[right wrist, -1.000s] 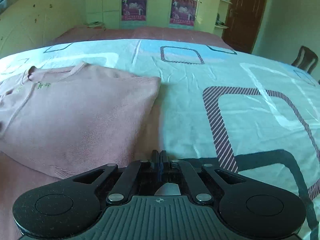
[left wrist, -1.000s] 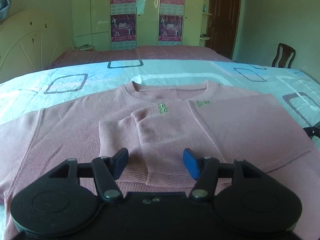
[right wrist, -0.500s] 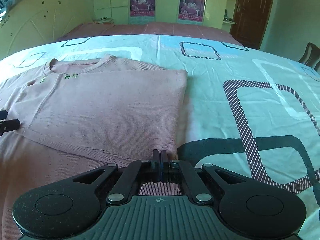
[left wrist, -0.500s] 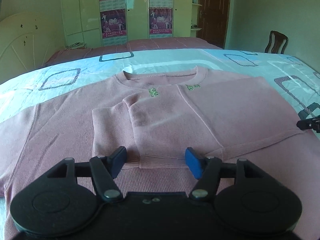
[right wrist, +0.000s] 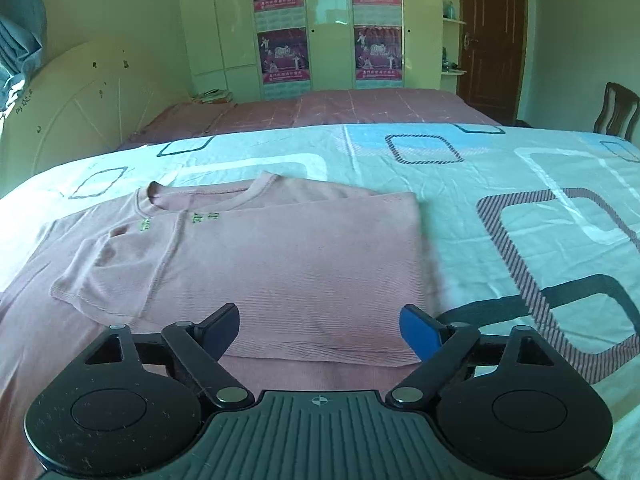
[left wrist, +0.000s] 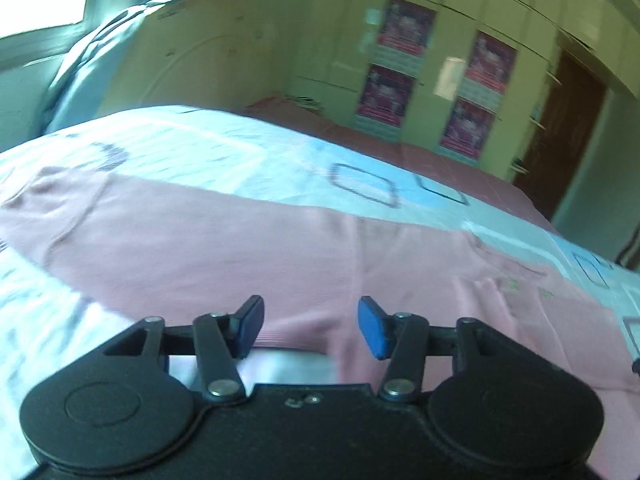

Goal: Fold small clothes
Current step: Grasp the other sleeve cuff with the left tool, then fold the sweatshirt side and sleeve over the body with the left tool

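A pink long-sleeved top [right wrist: 288, 264] lies flat on the bed, its right side and sleeve folded over onto the chest, collar toward the far side. My right gripper [right wrist: 318, 330] is open and empty, just above the near edge of the folded panel. In the left wrist view the unfolded left sleeve and side of the top [left wrist: 224, 248] stretch across the frame. My left gripper [left wrist: 310, 328] is open and empty over the sleeve's near edge. That view is tilted and blurred.
The bed has a light blue sheet with rounded-square prints [right wrist: 540, 208]. A second bed with a maroon cover [right wrist: 320, 110], a wardrobe with posters [right wrist: 324, 28], a brown door [right wrist: 490, 36] and a wooden chair [right wrist: 616, 110] stand beyond. A headboard [right wrist: 84, 104] is at left.
My right gripper has opened and let go of the folded side. My left gripper has swung left, from the chest to the unfolded left sleeve, staying open.
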### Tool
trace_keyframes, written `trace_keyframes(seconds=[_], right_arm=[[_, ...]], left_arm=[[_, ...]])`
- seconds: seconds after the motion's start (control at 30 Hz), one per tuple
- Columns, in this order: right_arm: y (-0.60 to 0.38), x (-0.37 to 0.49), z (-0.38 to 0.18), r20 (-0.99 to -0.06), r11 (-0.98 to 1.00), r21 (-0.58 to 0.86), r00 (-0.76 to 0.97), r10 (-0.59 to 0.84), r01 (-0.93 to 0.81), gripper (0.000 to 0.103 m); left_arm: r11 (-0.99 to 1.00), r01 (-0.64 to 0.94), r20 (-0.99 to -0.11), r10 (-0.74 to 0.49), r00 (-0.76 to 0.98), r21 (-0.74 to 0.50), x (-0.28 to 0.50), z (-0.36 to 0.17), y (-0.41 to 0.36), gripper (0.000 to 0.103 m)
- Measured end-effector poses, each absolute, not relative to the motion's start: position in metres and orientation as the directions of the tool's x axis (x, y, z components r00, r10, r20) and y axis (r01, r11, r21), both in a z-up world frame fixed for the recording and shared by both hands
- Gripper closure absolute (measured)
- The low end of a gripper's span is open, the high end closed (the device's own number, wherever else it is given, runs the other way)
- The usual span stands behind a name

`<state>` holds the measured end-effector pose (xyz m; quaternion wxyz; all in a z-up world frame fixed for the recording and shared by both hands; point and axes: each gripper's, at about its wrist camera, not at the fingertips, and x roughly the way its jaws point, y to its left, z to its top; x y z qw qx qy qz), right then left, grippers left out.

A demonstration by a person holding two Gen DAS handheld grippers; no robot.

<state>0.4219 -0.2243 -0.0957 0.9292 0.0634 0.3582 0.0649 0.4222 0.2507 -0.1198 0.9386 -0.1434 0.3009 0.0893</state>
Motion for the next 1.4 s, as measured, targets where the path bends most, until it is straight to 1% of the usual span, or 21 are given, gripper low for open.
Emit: trace_keyframes(seconds=[0.07,0.13,0.17,0.23,0.33,0.4,0.47,0.57,0.63,0.7,0.77,0.8,0.9,1.03,1.23,1.4], right_arm=[[-0.212,0.427,-0.097,-0.656,0.978,0.189,0.73,0.191,-0.086,0.029],[-0.202,0.433,-0.099,-0.661,0.971,0.221,0.72,0.213,-0.085,0.033],[-0.197,0.437,-0.1,-0.663,0.967,0.24,0.714,0.225,-0.082,0.037],[-0.189,0.441,-0.1,-0.666,0.961,0.266,0.707,0.238,-0.073,0.038],[-0.181,0.445,-0.098,-0.665,0.958,0.281,0.705,0.244,-0.067,0.038],[-0.177,0.446,-0.097,-0.667,0.959,0.275,0.705,0.24,-0.066,0.038],[-0.175,0.446,-0.097,-0.67,0.961,0.268,0.705,0.232,-0.061,0.038],[-0.175,0.448,-0.096,-0.675,0.964,0.264,0.706,0.217,-0.044,0.038],[-0.178,0.45,-0.097,-0.679,0.963,0.267,0.705,0.206,-0.025,0.038],[-0.181,0.452,-0.098,-0.68,0.962,0.272,0.707,0.196,-0.005,0.038],[-0.184,0.453,-0.099,-0.684,0.96,0.28,0.705,0.19,0.013,0.038],[-0.186,0.454,-0.1,-0.685,0.958,0.287,0.703,0.19,0.02,0.038],[-0.188,0.453,-0.1,-0.68,0.955,0.294,0.709,0.19,0.027,0.038],[-0.193,0.453,-0.1,-0.673,0.951,0.308,0.713,0.195,0.031,0.038],[-0.202,0.448,-0.098,-0.66,0.947,0.32,0.725,0.197,0.034,0.038],[-0.217,0.442,-0.095,-0.649,0.938,0.341,0.736,0.195,0.053,0.038]], left_arm=[[0.89,-0.387,-0.611,0.171,0.773,-0.24,0.406,-0.122,0.298,0.054],[0.827,-0.481,-0.62,0.22,0.753,-0.29,0.393,-0.124,0.339,0.054],[0.79,-0.522,-0.621,0.241,0.746,-0.32,0.387,-0.125,0.357,0.054],[0.705,-0.588,-0.624,0.262,0.736,-0.397,0.378,-0.126,0.393,0.054],[0.589,-0.614,-0.599,0.257,0.759,-0.525,0.37,-0.129,0.433,0.054],[0.534,-0.606,-0.581,0.242,0.777,-0.589,0.37,-0.134,0.454,0.054],[0.497,-0.602,-0.568,0.24,0.787,-0.625,0.371,-0.14,0.468,0.055],[0.459,-0.592,-0.548,0.243,0.8,-0.662,0.379,-0.149,0.486,0.06],[0.428,-0.586,-0.534,0.248,0.808,-0.688,0.38,-0.154,0.495,0.065],[0.392,-0.574,-0.516,0.253,0.819,-0.719,0.38,-0.158,0.501,0.068],[0.393,-0.583,-0.524,0.257,0.812,-0.711,0.386,-0.16,0.506,0.085],[0.41,-0.591,-0.535,0.255,0.806,-0.695,0.389,-0.159,0.506,0.096],[0.525,-0.566,-0.511,0.264,0.818,-0.635,0.398,-0.142,0.489,0.097],[0.673,-0.459,-0.469,0.186,0.864,-0.579,0.424,-0.115,0.443,0.097],[0.821,-0.227,-0.431,-0.025,0.902,-0.523,0.469,-0.083,0.332,0.097],[0.882,-0.065,-0.481,-0.192,0.856,-0.467,0.493,-0.089,0.218,0.097]])
